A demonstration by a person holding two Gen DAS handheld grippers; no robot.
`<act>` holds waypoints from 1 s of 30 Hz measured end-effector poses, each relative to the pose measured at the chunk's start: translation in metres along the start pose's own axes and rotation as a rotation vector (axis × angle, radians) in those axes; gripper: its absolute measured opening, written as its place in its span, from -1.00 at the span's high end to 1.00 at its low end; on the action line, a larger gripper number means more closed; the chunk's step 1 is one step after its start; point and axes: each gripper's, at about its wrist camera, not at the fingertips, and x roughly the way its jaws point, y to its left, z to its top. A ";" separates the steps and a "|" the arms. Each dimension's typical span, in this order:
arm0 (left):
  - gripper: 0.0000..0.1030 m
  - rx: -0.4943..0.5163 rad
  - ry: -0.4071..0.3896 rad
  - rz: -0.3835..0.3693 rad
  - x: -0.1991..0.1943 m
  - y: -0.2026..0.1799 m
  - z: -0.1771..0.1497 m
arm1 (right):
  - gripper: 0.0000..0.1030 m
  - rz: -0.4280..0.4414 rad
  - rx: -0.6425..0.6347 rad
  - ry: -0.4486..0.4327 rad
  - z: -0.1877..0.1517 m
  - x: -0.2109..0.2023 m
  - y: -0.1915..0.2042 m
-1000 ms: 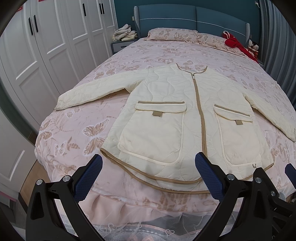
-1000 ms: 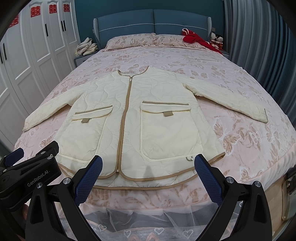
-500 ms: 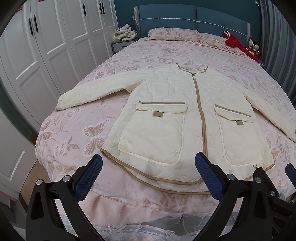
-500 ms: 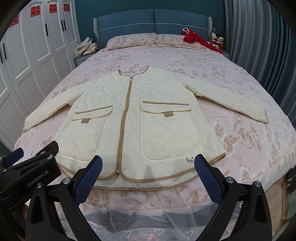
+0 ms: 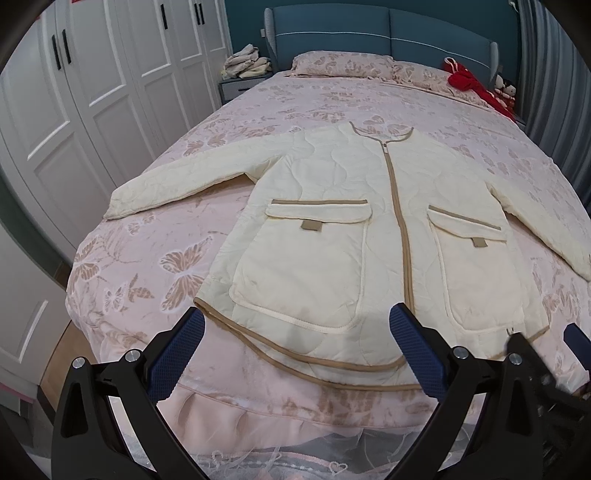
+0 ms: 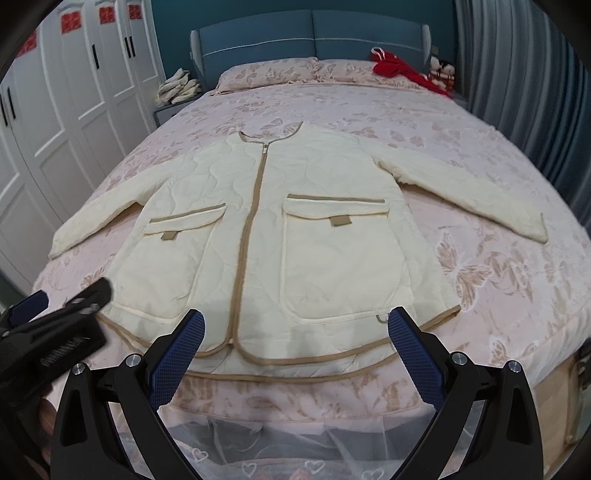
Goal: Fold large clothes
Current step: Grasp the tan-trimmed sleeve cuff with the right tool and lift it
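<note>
Cream quilted jacket (image 5: pixel 354 236) lay flat on butterfly-print bedspread (image 5: pixel 155 266); white wardrobe (image 5: pixel 92 92) at 9 o'clock; left gripper (image 5: pixel 295 350) and right gripper (image 6: pixel 295 350) both spread, empty

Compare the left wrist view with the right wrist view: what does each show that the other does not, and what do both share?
Only the left wrist view shows wooden floor beside the bed.

Only the right wrist view shows red paper cut-outs on the white wardrobe doors, and the right sleeve's whole cuff.

Both show the cream quilted jacket with tan trim lying flat and zipped on the pink butterfly-print bedspread, a red garment by the pillows, and both open grippers, the left gripper and the right gripper, above the hem.
</note>
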 end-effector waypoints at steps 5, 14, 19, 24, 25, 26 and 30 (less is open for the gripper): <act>-0.90 -0.061 0.041 -0.008 0.030 0.014 0.012 | -0.90 -0.021 0.197 0.016 0.018 0.028 -0.091; -0.90 -0.175 0.126 0.031 0.089 0.045 0.029 | -0.90 -0.166 0.721 -0.059 0.052 0.076 -0.327; -0.90 -0.212 0.151 0.082 0.115 0.052 0.034 | -0.90 -0.241 0.859 -0.098 0.065 0.106 -0.409; -0.90 -0.239 0.137 0.112 0.131 0.053 0.040 | -0.90 -0.287 0.997 -0.068 0.062 0.142 -0.457; -0.90 -0.237 0.144 0.111 0.135 0.052 0.042 | -0.90 -0.299 1.015 -0.060 0.062 0.150 -0.463; -0.90 -0.234 0.155 0.106 0.140 0.052 0.043 | -0.84 -0.306 1.026 -0.068 0.063 0.155 -0.466; -0.90 -0.221 0.179 0.108 0.153 0.051 0.048 | 0.16 -0.276 0.968 -0.090 0.087 0.169 -0.466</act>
